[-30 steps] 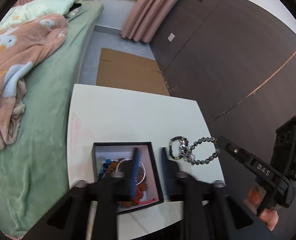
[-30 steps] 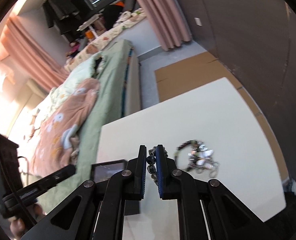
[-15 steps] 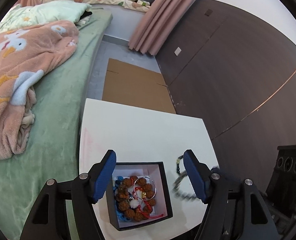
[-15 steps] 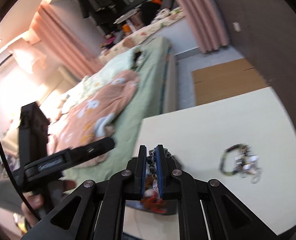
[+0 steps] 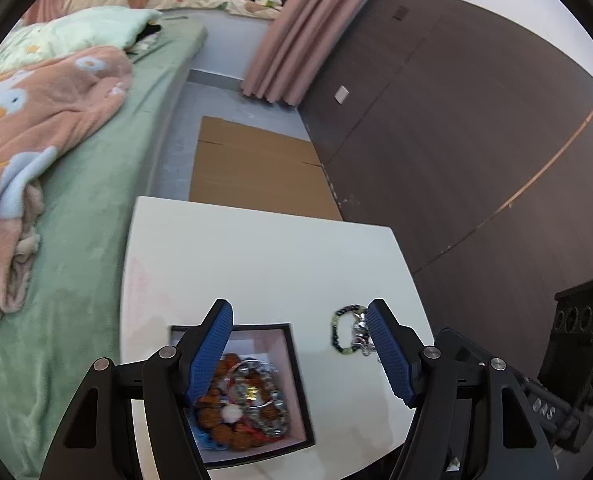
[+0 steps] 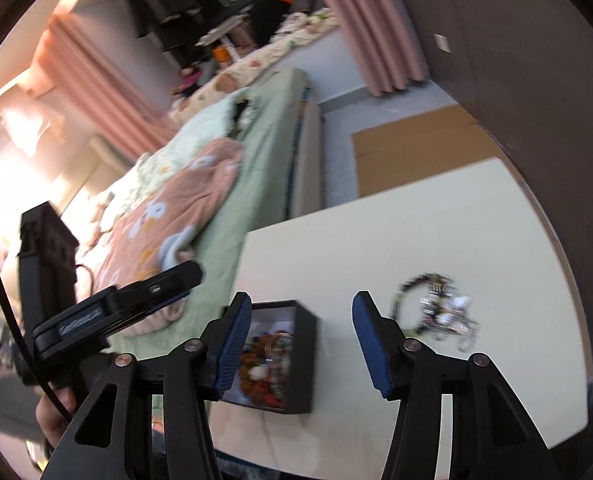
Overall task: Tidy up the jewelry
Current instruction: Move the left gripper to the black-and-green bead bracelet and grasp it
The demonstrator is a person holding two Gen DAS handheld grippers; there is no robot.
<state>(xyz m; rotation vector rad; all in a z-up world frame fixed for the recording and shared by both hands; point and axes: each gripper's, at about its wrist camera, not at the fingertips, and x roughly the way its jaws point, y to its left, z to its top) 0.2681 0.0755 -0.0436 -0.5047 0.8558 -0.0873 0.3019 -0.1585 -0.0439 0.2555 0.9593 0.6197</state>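
So the box (image 5: 296, 364) is sitting near the front edge of the white bench (image 5: 256, 256), open side up, and it's already got a pile in it: brown beads, a silvery ring-shaped bracelet, a white bead, some red cord. It's basically square, so no real long axis, just one corner turned a bit toward the cameras. What's left out is a tangle of bracelets (image 5: 352, 334) lying flat on the bench to the right of the box, apart from it: a dark beaded loop with a chainy silver clump touching it. The right gripper (image 6: 302, 334) has just been opening, and there's nothing between its jaws; it hangs over the box's right wall. The left gripper (image 5: 298, 354) is spread wide with nothing in it too, with the box below its left finger and the tangle by its right one. Main worry, I'd say: the tangle looks snagged together, so grabbing one loop could drag the rest along and drop it off the bench edge. Also, the box is light-looking, and a finger could nudge it toward the front edge.
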